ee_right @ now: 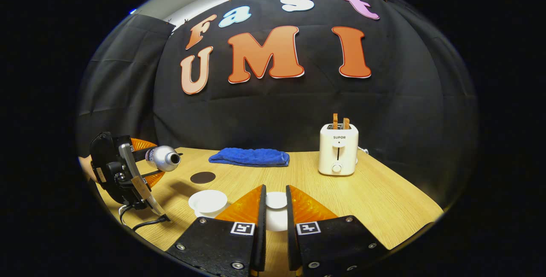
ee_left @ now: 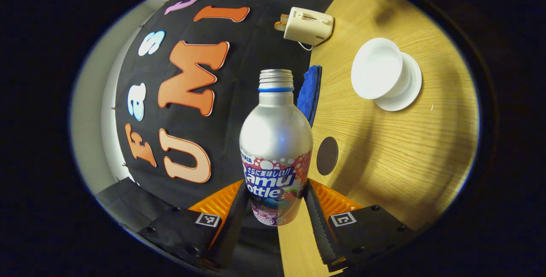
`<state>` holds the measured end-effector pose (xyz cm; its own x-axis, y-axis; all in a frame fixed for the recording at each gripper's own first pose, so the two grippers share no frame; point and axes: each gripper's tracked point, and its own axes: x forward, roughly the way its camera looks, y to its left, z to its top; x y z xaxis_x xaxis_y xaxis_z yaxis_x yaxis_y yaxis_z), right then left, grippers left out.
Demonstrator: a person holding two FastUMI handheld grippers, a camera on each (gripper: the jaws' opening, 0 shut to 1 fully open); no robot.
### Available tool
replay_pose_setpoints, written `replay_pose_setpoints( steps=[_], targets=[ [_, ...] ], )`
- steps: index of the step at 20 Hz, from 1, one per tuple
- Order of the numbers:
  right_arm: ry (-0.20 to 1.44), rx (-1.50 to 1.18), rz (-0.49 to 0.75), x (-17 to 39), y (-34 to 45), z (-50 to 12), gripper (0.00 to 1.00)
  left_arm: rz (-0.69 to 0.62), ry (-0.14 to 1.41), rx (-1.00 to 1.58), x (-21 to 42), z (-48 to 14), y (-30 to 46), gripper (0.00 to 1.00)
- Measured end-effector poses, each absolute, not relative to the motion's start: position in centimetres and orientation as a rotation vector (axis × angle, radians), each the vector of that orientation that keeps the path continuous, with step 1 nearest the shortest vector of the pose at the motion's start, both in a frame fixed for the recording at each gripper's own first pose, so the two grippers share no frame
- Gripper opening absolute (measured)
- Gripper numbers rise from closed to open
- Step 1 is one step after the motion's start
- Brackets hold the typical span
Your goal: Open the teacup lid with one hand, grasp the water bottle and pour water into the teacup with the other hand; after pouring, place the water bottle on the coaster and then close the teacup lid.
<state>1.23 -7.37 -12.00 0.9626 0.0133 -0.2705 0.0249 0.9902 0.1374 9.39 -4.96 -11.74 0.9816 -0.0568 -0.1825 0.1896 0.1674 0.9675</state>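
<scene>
A silver water bottle (ee_left: 276, 140) with no cap sits between the fingers of my left gripper (ee_left: 276, 191), which is shut on its labelled lower body. In the right gripper view the left gripper (ee_right: 123, 170) holds the bottle (ee_right: 164, 158) tipped almost level above the table, its mouth up and to the left of the open white teacup (ee_right: 208, 202). The teacup (ee_left: 375, 72) stands uncovered on its saucer (ee_left: 411, 91). My right gripper (ee_right: 276, 189) is shut on the white teacup lid (ee_right: 276, 217), held to the right of the cup. A dark round coaster (ee_left: 327, 155) (ee_right: 202, 177) lies bare behind the cup.
A folded blue cloth (ee_right: 249, 157) lies at the back of the wooden table (ee_right: 384, 200). A white toaster (ee_right: 339, 149) with two slices in it stands back right. A black cable (ee_right: 140, 223) trails from the left gripper near the front left edge.
</scene>
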Motion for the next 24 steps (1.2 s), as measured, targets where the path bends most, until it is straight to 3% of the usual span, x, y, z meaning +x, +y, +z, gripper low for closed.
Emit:
replay_pose_setpoints(
  steps=[1, 2, 3, 4, 5, 7, 17, 19, 22, 24],
  targets=[
    [0.275, 0.141, -0.01, 1.2, -7.5, -12.1, 0.22, -0.186, 0.101, 1.411, 9.3, -11.8, -5.1, 0.79],
    [0.272, 0.141, -0.015, 1.2, -7.7, -12.1, 0.22, -0.193, 0.102, 1.426, 9.5, -12.2, -5.0, 0.75],
    [0.272, 0.142, -0.023, 1.1, -8.0, -12.2, 0.22, -0.195, 0.103, 1.454, 9.6, -12.4, -4.8, 0.83],
    [0.277, 0.146, -0.026, 1.1, -8.3, -12.5, 0.21, -0.197, 0.093, 1.485, 9.7, -12.4, -4.9, 0.82],
    [0.286, 0.153, -0.032, 1.0, -8.6, -12.8, 0.22, -0.198, 0.084, 1.514, 9.9, -12.2, -5.0, 0.75],
    [0.291, 0.152, -0.044, 0.8, -9.0, -13.2, 0.22, -0.203, 0.065, 1.558, 10.0, -12.0, -5.3, 0.82],
    [0.283, 0.132, -0.063, 0.4, -9.8, -13.0, 0.22, -0.191, -0.04, 1.77, 9.8, -8.4, -6.3, 0.75],
    [0.281, 0.135, -0.066, 0.2, -9.9, -12.9, 0.21, -0.191, -0.046, 1.81, 10.1, -8.0, -6.3, 0.82],
    [0.274, 0.151, -0.066, 0.0, -10.0, -12.9, 0.21, -0.208, -0.038, 1.837, 10.1, -8.0, -6.3, 0.75],
    [0.276, 0.157, -0.078, 0.0, -10.4, -13.1, 0.22, -0.212, -0.052, 1.863, 9.9, -7.9, -6.7, 0.82]
  ],
)
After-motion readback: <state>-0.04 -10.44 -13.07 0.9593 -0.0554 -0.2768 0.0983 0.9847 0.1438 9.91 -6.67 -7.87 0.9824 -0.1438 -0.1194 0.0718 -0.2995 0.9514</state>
